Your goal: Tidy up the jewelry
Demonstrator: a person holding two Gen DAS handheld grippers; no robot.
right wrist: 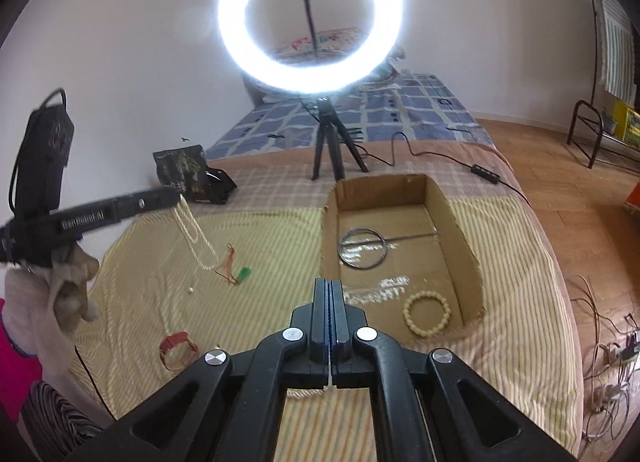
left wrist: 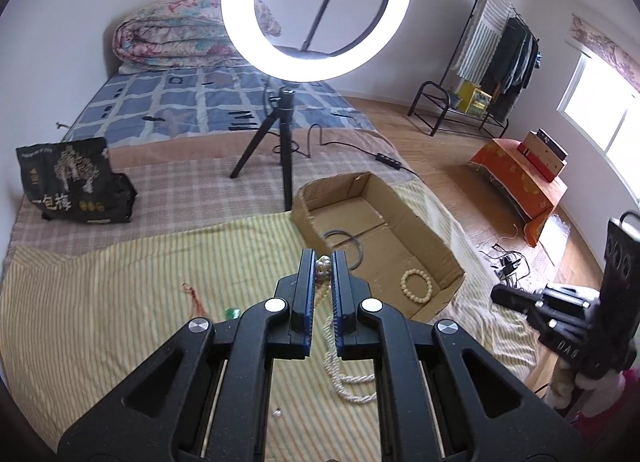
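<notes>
Black grippers [left wrist: 323, 262], blue-lined jaws, silver screws

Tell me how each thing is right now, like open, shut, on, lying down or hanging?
left gripper: shut on pearl necklace
pearl necklace: hanging, lifted off the bed
right gripper: shut, holding nothing
cardboard box: open
beaded bracelet: lying in the box
metal ring: lying in the box
ring light: on

The pearl necklace [left wrist: 344, 374] is partly hidden behind the left gripper [left wrist: 323, 262], whose blurred outline [right wrist: 120, 206] runs off the right-wrist view's left edge.
</notes>
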